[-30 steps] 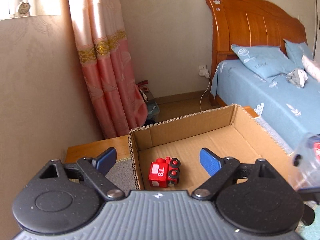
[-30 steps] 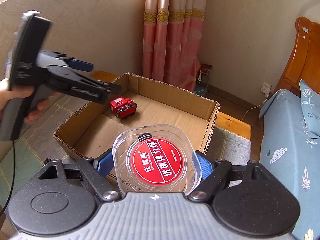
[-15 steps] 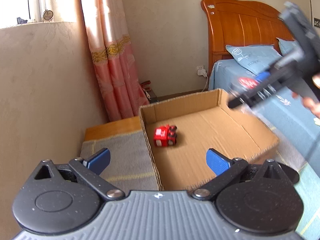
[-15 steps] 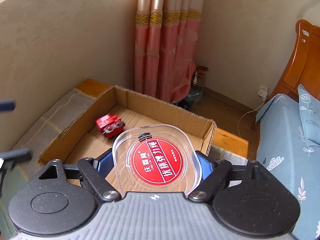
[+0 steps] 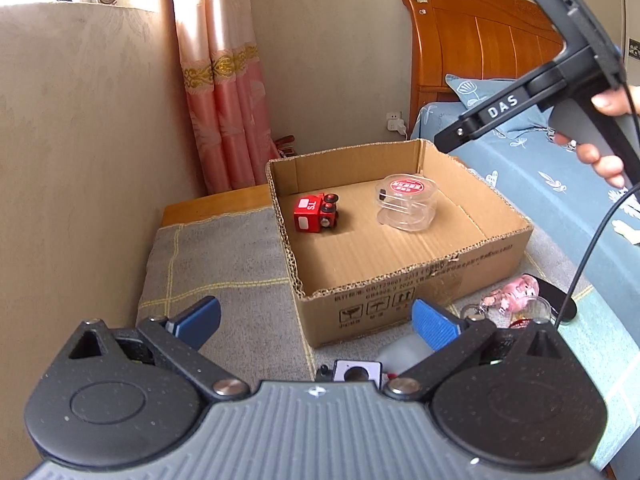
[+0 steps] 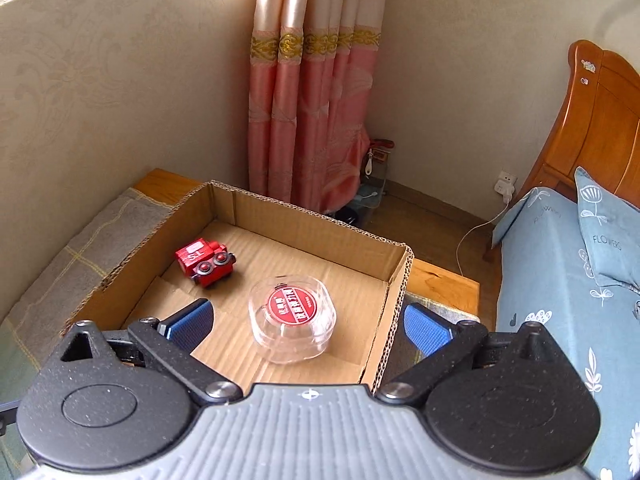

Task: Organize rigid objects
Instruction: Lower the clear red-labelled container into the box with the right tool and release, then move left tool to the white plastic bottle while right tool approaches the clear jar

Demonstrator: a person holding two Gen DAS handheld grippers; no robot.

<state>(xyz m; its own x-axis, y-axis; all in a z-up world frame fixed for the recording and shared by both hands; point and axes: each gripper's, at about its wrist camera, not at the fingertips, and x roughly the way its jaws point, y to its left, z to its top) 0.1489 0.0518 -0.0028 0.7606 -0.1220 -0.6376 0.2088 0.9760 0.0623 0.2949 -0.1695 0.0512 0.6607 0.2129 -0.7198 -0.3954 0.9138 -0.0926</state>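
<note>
A cardboard box sits on a grey mat. Inside lie a red toy train and a clear round case with a red label. My right gripper is open and empty, above the box's near edge, with the case lying free on the box floor below it. In the left wrist view it shows held in a hand above the box's far right corner. My left gripper is open and empty, in front of the box's near wall.
Loose items lie in front of the box by my left gripper: a pink charm with a key ring, a small white device and a clear object. A wall stands left, a pink curtain behind, a bed right.
My right gripper opened and let go of the clear case, which now lies in the box beside the train. My left gripper pulled back from the box, still open.
</note>
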